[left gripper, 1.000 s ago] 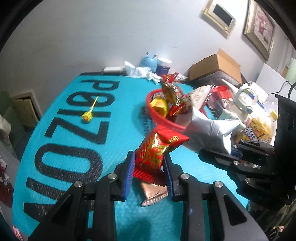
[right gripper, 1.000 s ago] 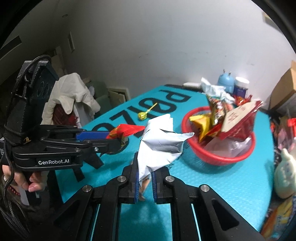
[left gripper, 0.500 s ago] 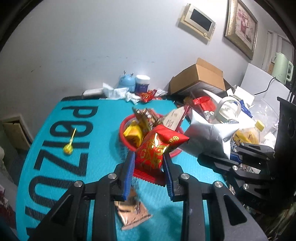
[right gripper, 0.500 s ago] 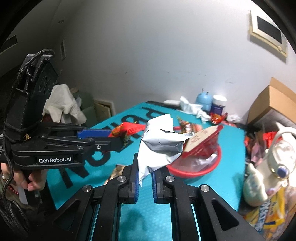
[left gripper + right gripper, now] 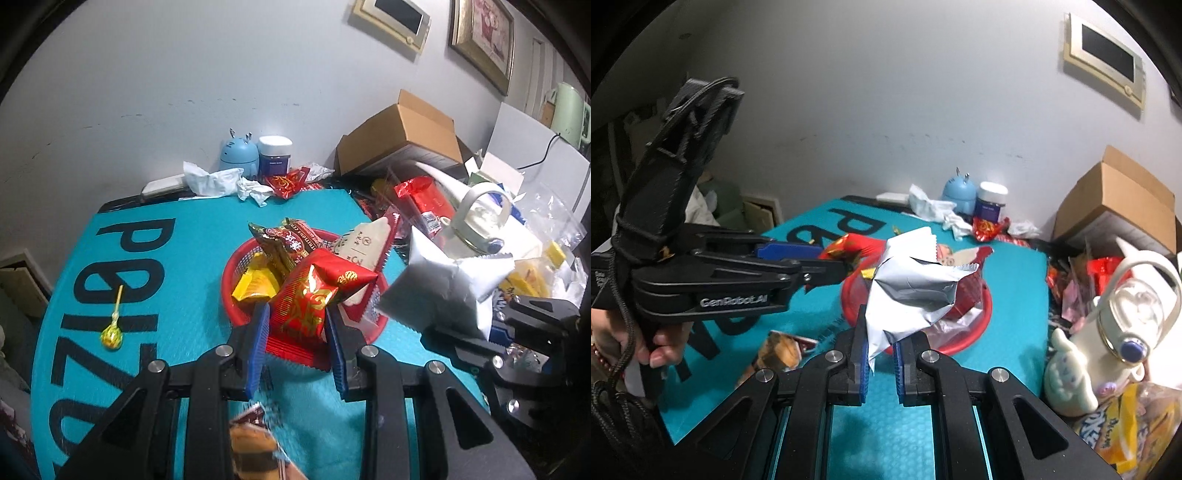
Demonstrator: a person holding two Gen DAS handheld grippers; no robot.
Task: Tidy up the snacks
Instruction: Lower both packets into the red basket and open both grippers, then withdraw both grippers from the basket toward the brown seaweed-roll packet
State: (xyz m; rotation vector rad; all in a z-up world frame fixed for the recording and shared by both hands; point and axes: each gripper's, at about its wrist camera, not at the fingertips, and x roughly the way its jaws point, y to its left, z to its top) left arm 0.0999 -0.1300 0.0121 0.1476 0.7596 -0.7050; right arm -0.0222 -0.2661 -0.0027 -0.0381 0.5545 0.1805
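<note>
Our left gripper is clamped on a red and gold snack packet, holding it up just in front of the red basket. Our right gripper is pinched tight on the corner of a crumpled silver bag, which hangs in the air over the near rim of that basket. We see other wrapped snacks piled inside it. On the teal mat, a yellow lollipop lies well apart to the left, and a brown packet lies near us.
</note>
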